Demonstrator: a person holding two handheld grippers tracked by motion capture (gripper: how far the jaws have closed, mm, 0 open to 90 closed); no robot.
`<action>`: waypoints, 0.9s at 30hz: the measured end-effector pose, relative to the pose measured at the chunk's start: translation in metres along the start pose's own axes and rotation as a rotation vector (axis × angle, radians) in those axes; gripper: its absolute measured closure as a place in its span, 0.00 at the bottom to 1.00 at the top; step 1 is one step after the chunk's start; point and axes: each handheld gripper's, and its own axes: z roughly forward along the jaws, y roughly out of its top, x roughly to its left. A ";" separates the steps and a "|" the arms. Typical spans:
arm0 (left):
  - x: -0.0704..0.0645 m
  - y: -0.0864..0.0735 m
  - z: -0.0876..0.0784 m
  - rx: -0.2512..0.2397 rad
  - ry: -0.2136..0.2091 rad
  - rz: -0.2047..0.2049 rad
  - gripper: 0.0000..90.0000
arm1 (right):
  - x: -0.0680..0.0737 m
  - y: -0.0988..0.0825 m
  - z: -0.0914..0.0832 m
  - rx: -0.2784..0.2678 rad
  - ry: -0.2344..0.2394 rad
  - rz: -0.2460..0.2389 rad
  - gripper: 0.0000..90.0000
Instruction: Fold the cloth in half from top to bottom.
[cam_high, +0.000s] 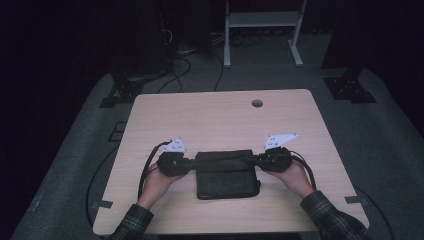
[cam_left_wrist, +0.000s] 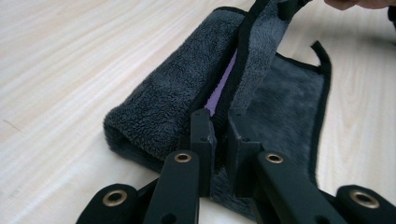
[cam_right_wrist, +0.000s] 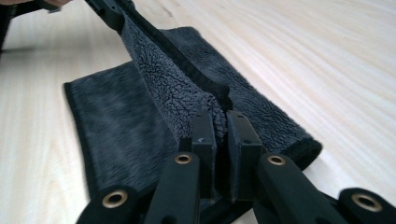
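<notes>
A: While both hands rest low on the wooden table (cam_high: 220, 115), we see the dark grey towel (cam_high: 225, 175) lying between them, toward the near edge and about midway across.

B: We agree. From above, the left gripper (cam_high: 191, 164) meets the towel's left end and the right gripper (cam_high: 256, 161) meets its right end, both at the far edge of the cloth.

A: In the left gripper view, we find the jaws drawn close together on a raised, black-trimmed edge of the towel (cam_left_wrist: 163, 98). The fleece is pinched between the pads, so we call that a firm hold on the cloth.

B: And in the right gripper view we see the same: the two jaws stand narrow, with a fold of the towel (cam_right_wrist: 187, 93) caught between them. The lifted edge runs taut from there up to the other gripper (cam_right_wrist: 109, 14) at the top of that picture.

A: We also notice a thin strip of purple (cam_left_wrist: 219, 86) inside the fold in the left gripper view. What it is, we cannot tell.

B: The rest of the towel lies flat on the table, with a rolled or folded thickness along one side. A small round hole (cam_high: 257, 103) sits in the tabletop near its far edge, well apart from the towel.
</notes>
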 end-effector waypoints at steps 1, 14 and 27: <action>-0.003 -0.002 -0.001 0.002 -0.002 0.003 0.92 | 0.003 -0.002 -0.001 0.003 0.005 0.002 0.91; -0.027 -0.026 0.011 0.098 -0.027 0.012 0.90 | 0.027 -0.026 -0.004 0.067 0.046 0.000 0.90; -0.028 -0.021 -0.013 -0.016 -0.011 -0.012 0.70 | 0.027 -0.020 -0.018 -0.023 0.072 0.031 0.76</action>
